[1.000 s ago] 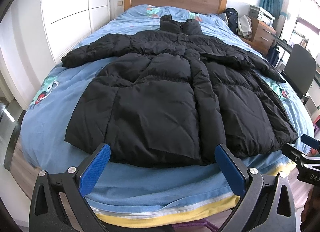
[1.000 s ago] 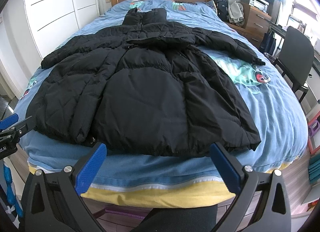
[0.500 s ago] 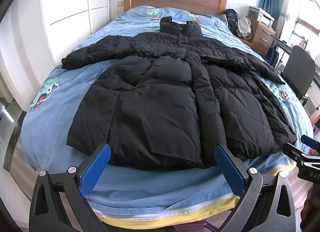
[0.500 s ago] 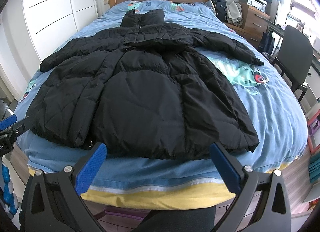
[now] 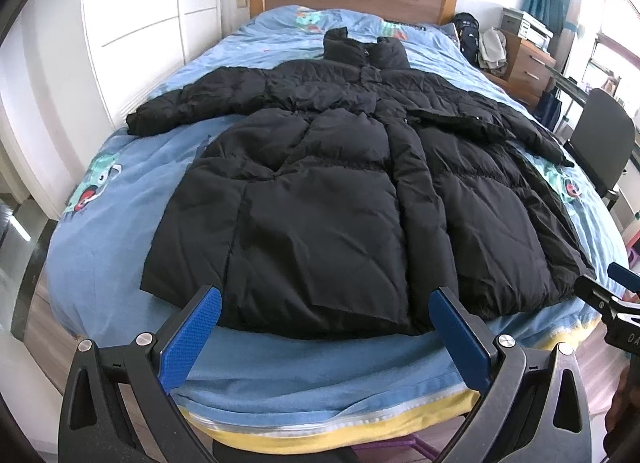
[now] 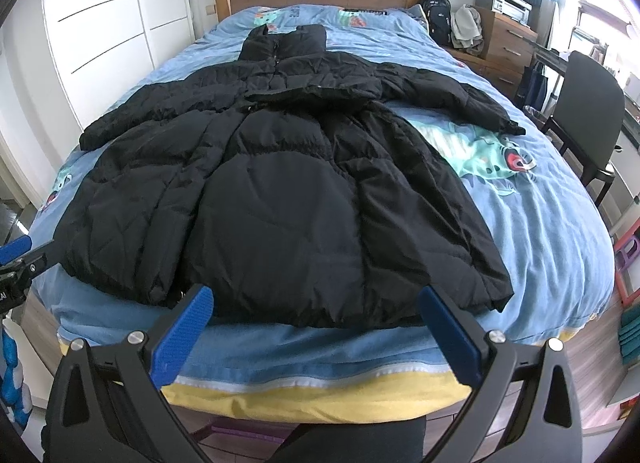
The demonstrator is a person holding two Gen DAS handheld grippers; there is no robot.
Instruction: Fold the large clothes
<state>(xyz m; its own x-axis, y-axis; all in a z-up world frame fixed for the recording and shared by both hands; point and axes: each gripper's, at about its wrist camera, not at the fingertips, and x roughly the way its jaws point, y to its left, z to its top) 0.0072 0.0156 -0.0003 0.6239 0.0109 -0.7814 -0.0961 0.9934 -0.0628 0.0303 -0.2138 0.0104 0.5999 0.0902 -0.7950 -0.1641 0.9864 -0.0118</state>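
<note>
Left wrist view, entries by size.

1. Bed (image 5: 120,199), blue printed cover, headboard at the far end; I stand at its foot.
2. Black padded coat (image 5: 320,191), spread flat and face up on the cover, untouched. Its long axis runs straight away from me: hem along the foot edge just ahead of both tools, collar (image 5: 362,47) far off toward the headboard. Sleeves lie out to either side, the left sleeve (image 5: 192,103) across the cover toward the wardrobe, the right sleeve (image 6: 460,99) toward the chair.
3. Left gripper (image 5: 324,315), blue pads spread wide, holding nothing, hovering short of the hem over the coat's left half and centre front.
4. Right gripper (image 6: 316,313), likewise wide and empty, short of the hem over the right half; the right hem corner (image 6: 500,295) sits just beyond its outer finger.

Judgement: no fold begun. Both tools are about equally near the hem; each arm is nearer its own side's sleeve, which lies well up the bed and needs a long forward reach.
</note>
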